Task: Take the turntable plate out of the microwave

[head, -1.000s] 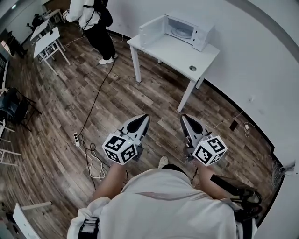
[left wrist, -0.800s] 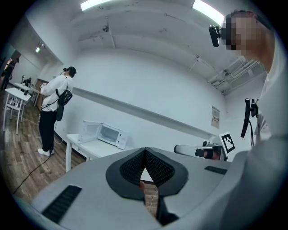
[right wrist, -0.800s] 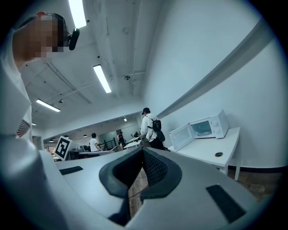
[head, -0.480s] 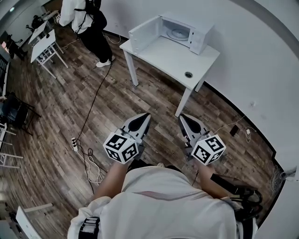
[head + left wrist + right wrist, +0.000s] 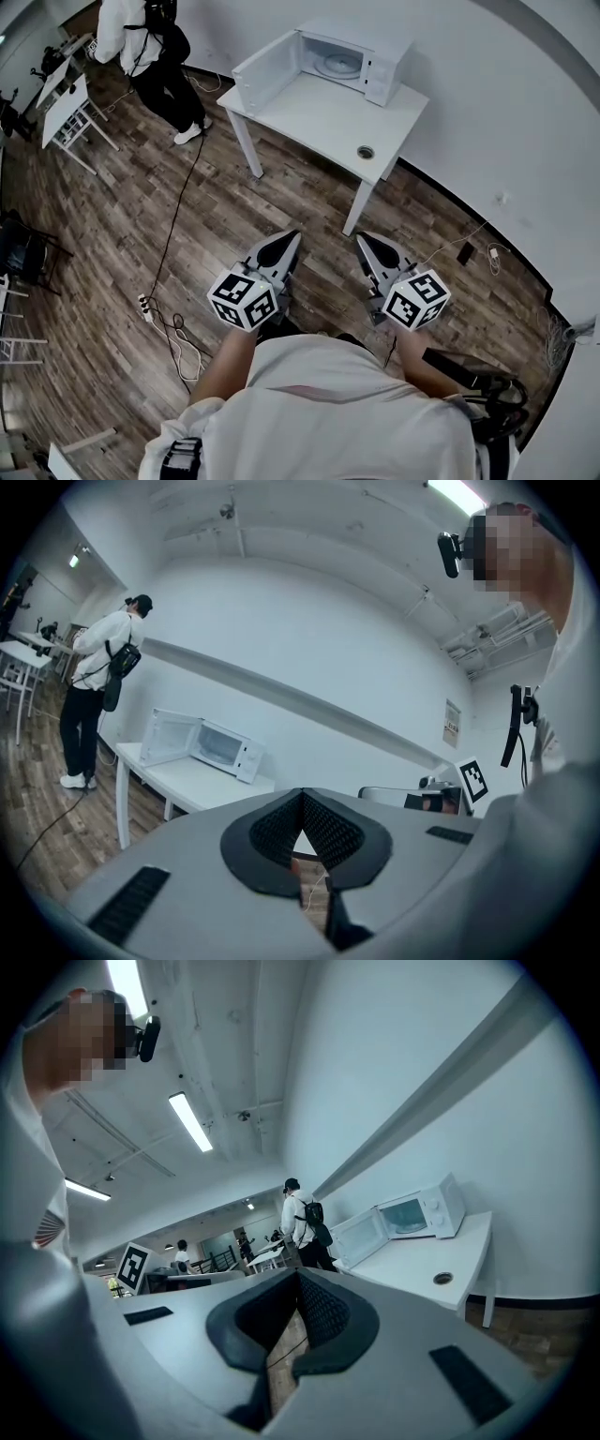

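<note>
The turntable plate (image 5: 339, 64) lies flat inside the microwave (image 5: 375, 56), in the middle of the cavity floor, and nothing touches it. The microwave's door (image 5: 265, 73) is swung wide open to the microwave's left as the head view shows it, so the way in is clear and no opening step looks to be left.

The microwave stands at the far corner of a white bench (image 5: 319, 117) against the wall. In front of the microwave the benchtop is bare apart from a small round hole (image 5: 365, 151) near the edge, which would give room to set the plate down.

The left tool (image 5: 292, 235) and the right tool (image 5: 360, 237) are side by side, well short of the microwave, over the wooden floor (image 5: 187, 234) with the whole bench between them and the cavity. Both point level toward the microwave. Each is clenched on nothing: in the left gripper view the ribbed pads (image 5: 281, 827) meet at the tip, and the right gripper view shows the same.

A second person (image 5: 150, 47) stands off to the microwave's door side, well apart from the bench.

As a judgement, the task has barely started. What is left is the approach, parting the jaws, reaching into the cavity, gripping the plate at its rim, and lifting it out.
</note>
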The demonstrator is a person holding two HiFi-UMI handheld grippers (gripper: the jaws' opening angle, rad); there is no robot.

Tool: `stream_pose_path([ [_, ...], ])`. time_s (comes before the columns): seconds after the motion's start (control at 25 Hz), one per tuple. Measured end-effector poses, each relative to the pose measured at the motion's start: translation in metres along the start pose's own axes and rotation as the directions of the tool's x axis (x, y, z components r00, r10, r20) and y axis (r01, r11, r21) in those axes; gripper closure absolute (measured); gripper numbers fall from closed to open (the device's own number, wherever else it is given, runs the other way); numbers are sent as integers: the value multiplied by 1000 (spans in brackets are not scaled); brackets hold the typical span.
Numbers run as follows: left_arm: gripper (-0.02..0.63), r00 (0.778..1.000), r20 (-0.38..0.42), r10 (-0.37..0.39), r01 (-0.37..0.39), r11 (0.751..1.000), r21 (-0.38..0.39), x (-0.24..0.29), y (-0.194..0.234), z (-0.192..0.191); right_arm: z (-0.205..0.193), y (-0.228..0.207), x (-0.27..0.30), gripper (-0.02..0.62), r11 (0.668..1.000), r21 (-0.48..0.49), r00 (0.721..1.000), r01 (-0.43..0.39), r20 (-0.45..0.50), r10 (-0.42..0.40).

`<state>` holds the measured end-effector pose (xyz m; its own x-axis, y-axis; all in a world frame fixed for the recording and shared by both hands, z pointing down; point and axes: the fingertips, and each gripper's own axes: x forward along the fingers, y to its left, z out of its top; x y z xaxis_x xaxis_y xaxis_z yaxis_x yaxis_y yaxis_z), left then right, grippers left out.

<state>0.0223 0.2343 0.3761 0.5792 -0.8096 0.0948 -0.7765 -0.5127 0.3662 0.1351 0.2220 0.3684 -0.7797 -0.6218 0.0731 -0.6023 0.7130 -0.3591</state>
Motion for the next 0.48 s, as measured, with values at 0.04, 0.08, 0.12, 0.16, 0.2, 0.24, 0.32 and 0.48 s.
stream_pose_path([
  [0.04,595,1000,0,-12,12,1000,1,8,4,3,2,-6,5,592,1000,-1,1000,9,1,-9],
  [0.08,595,1000,0,-25,25,1000,2,15,9,6,4,-11,11,592,1000,-3,1000,18,2,-18],
  [0.12,595,999,-1,-35,35,999,3,21,15,10,6,-15,18,592,1000,-6,1000,28,2,-28],
  [0.16,595,999,-2,-44,44,999,2,26,22,14,9,-19,26,592,999,-7,999,36,2,-36],
  [0.2,595,999,-2,-50,50,999,1,30,31,18,11,-21,36,592,999,-9,999,43,1,-43],
  [0.24,595,998,0,-56,56,998,0,33,40,23,13,-23,46,592,999,-12,999,47,2,-47],
  [0.32,595,998,6,-65,65,998,-1,40,62,33,19,-25,70,592,998,-23,999,50,2,-50],
  [0.48,595,997,14,-78,78,997,-19,57,113,57,29,-29,127,592,998,-37,998,54,-9,-54],
])
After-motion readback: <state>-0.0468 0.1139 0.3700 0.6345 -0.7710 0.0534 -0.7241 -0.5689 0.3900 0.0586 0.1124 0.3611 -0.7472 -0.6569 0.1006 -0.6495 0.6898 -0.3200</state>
